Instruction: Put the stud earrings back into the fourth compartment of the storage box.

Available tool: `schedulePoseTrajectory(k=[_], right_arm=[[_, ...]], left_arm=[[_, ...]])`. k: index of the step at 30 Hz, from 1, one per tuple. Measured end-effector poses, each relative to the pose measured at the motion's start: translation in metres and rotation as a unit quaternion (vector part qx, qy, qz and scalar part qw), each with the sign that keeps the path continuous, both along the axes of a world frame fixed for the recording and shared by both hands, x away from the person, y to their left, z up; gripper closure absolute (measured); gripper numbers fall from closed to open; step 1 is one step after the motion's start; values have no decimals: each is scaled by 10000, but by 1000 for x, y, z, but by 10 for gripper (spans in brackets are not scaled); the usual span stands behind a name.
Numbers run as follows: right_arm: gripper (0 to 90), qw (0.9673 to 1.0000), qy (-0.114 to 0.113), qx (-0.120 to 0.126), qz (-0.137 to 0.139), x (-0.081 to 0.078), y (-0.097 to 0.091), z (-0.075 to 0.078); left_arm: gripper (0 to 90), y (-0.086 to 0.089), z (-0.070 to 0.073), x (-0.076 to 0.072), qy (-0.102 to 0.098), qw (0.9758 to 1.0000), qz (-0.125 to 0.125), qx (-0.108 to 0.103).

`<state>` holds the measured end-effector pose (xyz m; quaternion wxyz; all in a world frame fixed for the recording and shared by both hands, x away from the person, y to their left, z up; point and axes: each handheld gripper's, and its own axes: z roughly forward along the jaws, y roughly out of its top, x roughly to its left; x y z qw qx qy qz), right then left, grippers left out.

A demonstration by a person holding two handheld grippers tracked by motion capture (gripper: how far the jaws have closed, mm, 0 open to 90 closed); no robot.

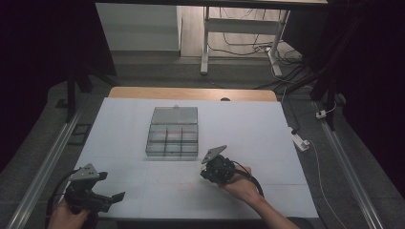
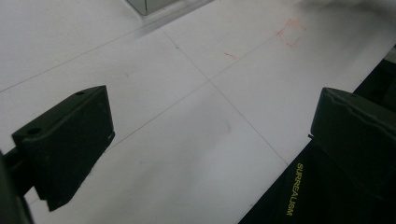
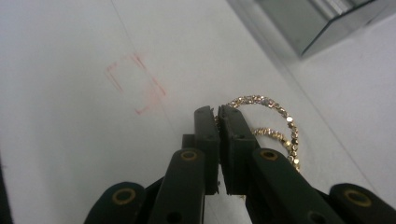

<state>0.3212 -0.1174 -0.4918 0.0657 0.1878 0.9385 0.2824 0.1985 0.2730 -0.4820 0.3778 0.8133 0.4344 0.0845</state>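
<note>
Pinching gold bracelet (image 3: 275, 126), right tool (image 3: 217, 114), open compartment box (image 1: 172, 132)

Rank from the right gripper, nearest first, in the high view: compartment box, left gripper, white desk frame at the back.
1. compartment box: just beyond the right gripper, slightly left, lid open.
2. left gripper: near table edge, far left.
3. white desk frame: on the floor past the table's far end.

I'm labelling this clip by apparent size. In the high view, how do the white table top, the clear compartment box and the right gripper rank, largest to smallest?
1. White table top, by far the largest.
2. Clear compartment box.
3. Right gripper, somewhat smaller than the box, though it sits nearer the camera, so its real size is unsure.
</note>
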Motion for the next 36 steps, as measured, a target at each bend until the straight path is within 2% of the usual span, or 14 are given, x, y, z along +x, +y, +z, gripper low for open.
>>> schedulePoseTrajectory(k=[4,9,18,22,30,36], right_arm=[[876,9998,-43,151,74,-1,1,8],[876,9997,-20,212,103,-2,4,12],[875,9988,-31,423,260,4,17,23],[875,9983,12,512,270,8,25,28],[875,9964,-86,746,383,17,45,39],[875,9956,-105,782,503,23,67,40]], left_arm=[[0,0,0,0,9,10000,9,10],[0,0,0,0,13,10000,12,9],[0,0,0,0,14,10000,2,4],[0,0,0,0,15,10000,-3,3],[0,0,0,0,13,10000,-9,4],[0,0,0,0,14,10000,-17,8]])
